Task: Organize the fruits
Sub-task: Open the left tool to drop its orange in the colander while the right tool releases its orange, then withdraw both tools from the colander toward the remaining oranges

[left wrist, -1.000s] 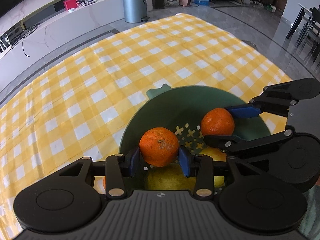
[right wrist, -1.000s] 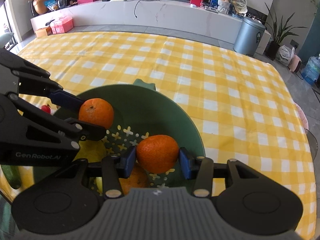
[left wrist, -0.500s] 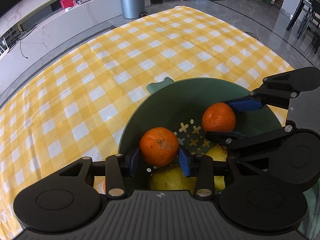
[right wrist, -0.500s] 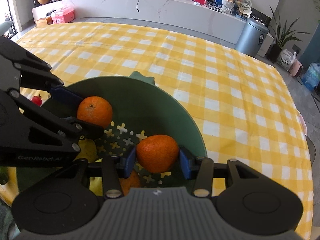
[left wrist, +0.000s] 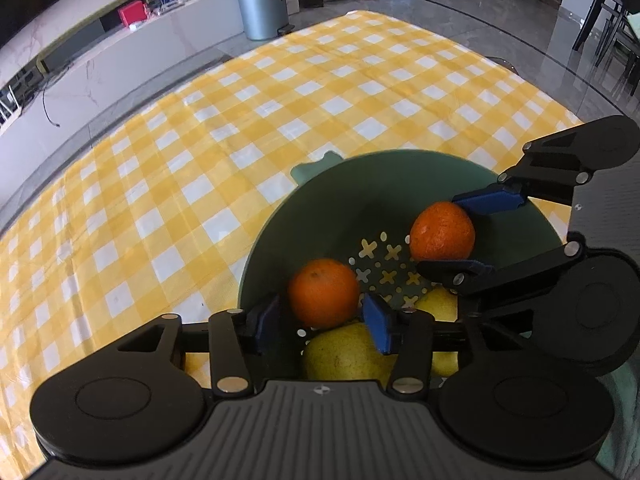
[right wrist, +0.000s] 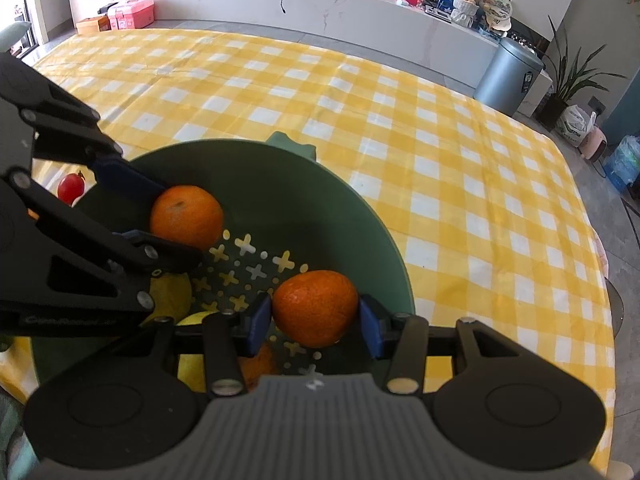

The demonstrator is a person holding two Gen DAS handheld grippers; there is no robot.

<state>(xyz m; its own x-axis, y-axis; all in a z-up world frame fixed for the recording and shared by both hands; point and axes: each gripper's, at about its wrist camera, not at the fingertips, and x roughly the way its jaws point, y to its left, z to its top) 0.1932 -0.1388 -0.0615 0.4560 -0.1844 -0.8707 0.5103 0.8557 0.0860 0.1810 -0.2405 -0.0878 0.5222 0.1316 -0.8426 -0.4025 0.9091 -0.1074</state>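
Observation:
A green perforated bowl [left wrist: 352,184] [right wrist: 352,216] sits on the yellow checked tablecloth. My left gripper [left wrist: 323,318] has its blue pads spread a little, with small gaps on both sides of an orange [left wrist: 323,294] that sits low in the bowl on a yellow pear [left wrist: 344,354]. My right gripper [right wrist: 315,320] is shut on a second orange [right wrist: 315,308] over the bowl; it shows in the left wrist view too [left wrist: 442,232]. The left one's orange also shows in the right wrist view [right wrist: 186,216]. Yellow fruit [right wrist: 172,300] lies underneath.
A small red fruit [right wrist: 71,188] lies on the cloth just left of the bowl. The checked cloth [left wrist: 200,140] stretches far beyond the bowl. A grey bin [right wrist: 506,76] stands on the floor past the table.
Both grippers have lowered into the bowl with their oranges. My left gripper's pads have parted slightly from its orange. The right gripper still grips its orange.

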